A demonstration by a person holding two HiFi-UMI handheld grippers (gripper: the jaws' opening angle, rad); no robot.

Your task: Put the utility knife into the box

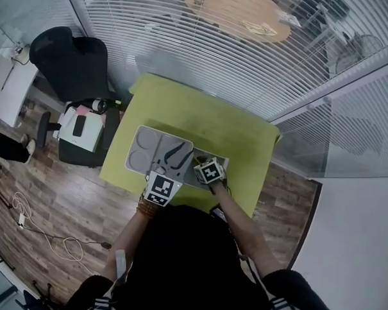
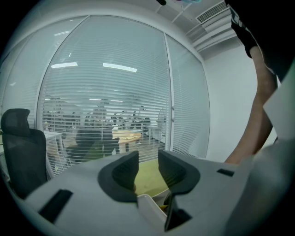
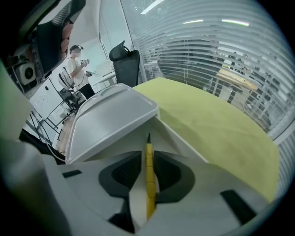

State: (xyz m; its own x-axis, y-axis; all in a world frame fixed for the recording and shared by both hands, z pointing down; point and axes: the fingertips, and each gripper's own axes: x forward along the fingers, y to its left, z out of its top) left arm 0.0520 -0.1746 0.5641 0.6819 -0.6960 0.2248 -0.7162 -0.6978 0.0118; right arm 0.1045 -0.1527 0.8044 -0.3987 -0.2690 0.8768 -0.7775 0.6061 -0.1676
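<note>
Dark-clad shoulders of the person [image 1: 183,260] fill the bottom of the head view, and both forearms reach forward from them to the near edge of the yellow-green table [image 1: 202,113]. The left forearm comes up from the lower left with a beaded band at the wrist. The bare right forearm runs in from the lower right and bends inward at the wrist.

The right gripper [image 3: 147,159] tips steeply down toward the table. Its jaws are clamped on the utility knife [image 3: 149,175], a slim yellow body held edge-up between the pads with its dark tip pointing forward. The knife sits over the inside of the open white box [image 3: 177,138], just beside the raised lid [image 3: 115,120]. Whether the tip touches the box floor cannot be told.

The left gripper [image 2: 148,159] is held close to level and looks out across the table toward the glass wall with blinds [image 2: 115,92]. Its jaws stand apart with only green tabletop showing between them. In the head view it sits just left of the right gripper, over the box by the flat-lying lid.
</note>
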